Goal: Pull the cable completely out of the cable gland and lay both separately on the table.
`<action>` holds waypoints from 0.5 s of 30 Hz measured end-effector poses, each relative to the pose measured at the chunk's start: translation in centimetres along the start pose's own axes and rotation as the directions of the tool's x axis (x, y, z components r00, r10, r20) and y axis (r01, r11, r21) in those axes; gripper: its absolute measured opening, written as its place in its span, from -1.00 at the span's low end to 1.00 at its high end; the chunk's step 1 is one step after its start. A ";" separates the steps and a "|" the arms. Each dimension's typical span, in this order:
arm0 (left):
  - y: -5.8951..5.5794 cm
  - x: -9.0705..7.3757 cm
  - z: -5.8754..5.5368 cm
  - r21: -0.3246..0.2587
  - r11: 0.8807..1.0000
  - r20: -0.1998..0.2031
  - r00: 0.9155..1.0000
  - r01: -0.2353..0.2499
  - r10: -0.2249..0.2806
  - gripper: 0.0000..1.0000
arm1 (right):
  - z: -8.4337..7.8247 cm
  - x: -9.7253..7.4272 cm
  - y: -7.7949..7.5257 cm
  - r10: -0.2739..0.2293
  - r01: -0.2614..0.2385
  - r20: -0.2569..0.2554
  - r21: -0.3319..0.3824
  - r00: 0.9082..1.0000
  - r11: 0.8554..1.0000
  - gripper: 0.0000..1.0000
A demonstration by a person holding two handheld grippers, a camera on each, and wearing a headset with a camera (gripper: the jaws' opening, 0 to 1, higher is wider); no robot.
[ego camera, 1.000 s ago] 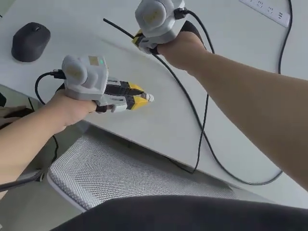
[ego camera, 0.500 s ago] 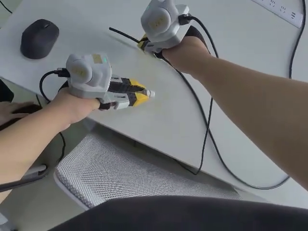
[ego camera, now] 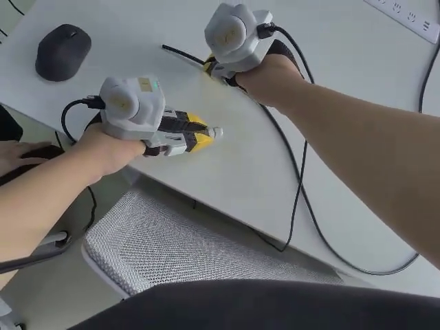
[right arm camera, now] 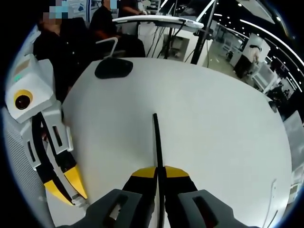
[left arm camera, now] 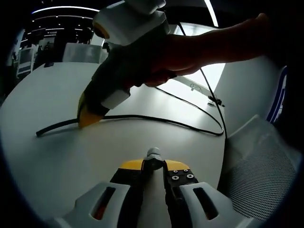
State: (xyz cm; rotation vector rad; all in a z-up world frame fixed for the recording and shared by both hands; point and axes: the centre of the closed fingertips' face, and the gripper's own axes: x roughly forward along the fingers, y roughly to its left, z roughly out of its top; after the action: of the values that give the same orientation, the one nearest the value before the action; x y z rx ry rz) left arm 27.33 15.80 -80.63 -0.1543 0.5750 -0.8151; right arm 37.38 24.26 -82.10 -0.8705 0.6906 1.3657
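Observation:
A small pale cable gland (ego camera: 216, 132) (left arm camera: 153, 154) sits between the yellow tips of my left gripper (ego camera: 206, 136) (left arm camera: 153, 164), which is shut on it just above the table's near edge. The black cable (ego camera: 301, 180) (left arm camera: 142, 117) (right arm camera: 156, 135) is apart from the gland. My right gripper (ego camera: 210, 67) (right arm camera: 159, 172) is shut on it close to its free end, low over the white table (ego camera: 247, 165). The free end points to the far left. The rest of the cable trails right across the tabletop. My left gripper (right arm camera: 71, 184) lies to the left in the right gripper view.
A black mouse (ego camera: 62, 51) (right arm camera: 113, 68) rests at the far left of the table. A white power strip (ego camera: 407, 15) lies at the far right. A grey mesh chair (ego camera: 185, 251) stands below the near edge. People sit beyond the table in the right gripper view.
The head view has shifted a little toward the lower left of the desk. Both grippers keep their holds; the right one has sunk slightly toward the tabletop with the cable.

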 end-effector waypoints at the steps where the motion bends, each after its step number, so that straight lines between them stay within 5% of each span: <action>1: 0.0 0.0 0.0 0.003 1.000 -0.004 1.000 -0.002 0.002 -0.68 | -0.1 0.0 0.1 0.001 -0.001 -0.004 0.000 1.000 1.000 -1.00; 15: 0.2 0.1 -0.5 0.053 0.998 -0.045 0.998 -0.029 0.031 -0.68 | -0.1 -0.1 0.2 -0.013 0.012 -0.014 -0.032 1.000 0.999 -1.00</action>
State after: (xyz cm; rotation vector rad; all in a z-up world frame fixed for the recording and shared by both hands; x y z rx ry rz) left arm 27.23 15.97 -81.19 -0.0787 0.5971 -0.8052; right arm 37.20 24.15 -82.04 -0.9088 0.6746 1.3638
